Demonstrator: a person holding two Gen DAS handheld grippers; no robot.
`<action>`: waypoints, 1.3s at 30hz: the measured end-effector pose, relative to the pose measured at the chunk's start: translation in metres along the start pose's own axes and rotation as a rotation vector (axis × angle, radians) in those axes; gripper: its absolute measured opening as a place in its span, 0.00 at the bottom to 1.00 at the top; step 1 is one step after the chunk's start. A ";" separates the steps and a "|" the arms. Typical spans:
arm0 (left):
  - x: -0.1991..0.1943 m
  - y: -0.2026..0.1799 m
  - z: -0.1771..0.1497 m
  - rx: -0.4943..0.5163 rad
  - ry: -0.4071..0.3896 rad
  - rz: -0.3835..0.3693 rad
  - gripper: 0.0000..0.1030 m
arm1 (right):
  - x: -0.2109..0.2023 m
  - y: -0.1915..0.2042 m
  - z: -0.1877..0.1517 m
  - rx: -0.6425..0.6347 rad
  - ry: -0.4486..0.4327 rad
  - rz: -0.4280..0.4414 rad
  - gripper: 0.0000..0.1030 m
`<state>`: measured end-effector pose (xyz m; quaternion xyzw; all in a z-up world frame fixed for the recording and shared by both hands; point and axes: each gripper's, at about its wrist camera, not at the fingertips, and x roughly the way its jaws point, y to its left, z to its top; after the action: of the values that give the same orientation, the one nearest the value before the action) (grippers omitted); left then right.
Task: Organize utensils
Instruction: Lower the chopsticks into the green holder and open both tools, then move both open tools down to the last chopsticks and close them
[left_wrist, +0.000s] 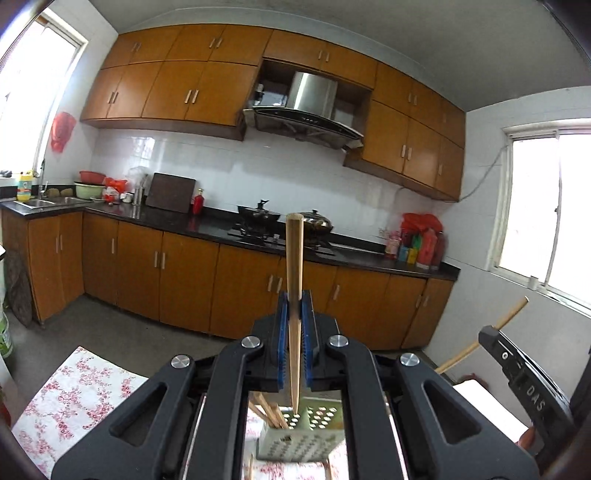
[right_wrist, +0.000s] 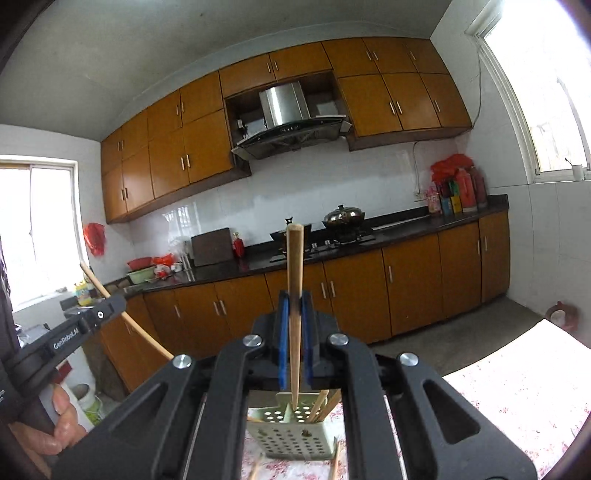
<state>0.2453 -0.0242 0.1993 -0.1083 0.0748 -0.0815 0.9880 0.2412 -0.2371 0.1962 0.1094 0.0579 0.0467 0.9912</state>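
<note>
Clamping one upright chopstick each, left gripper and right gripper aim tapered tips down

I see pale matt wood in the chopstick above the perforated plastic holder; beneath the holder, a floral cloth. Behind it, glossy black countertop, brushed-metal range hood, satin wooden cabinets.
</note>
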 end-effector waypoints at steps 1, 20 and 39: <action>0.006 0.001 -0.004 -0.002 0.003 0.009 0.07 | 0.006 0.000 -0.002 0.001 0.008 -0.005 0.08; 0.033 0.010 -0.035 -0.014 0.138 -0.017 0.08 | 0.049 -0.012 -0.036 0.028 0.116 -0.028 0.14; -0.030 0.082 -0.115 0.014 0.363 0.104 0.28 | -0.004 -0.058 -0.182 0.017 0.540 -0.139 0.24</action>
<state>0.2086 0.0373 0.0732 -0.0808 0.2568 -0.0493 0.9618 0.2188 -0.2554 0.0071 0.0973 0.3277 0.0057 0.9397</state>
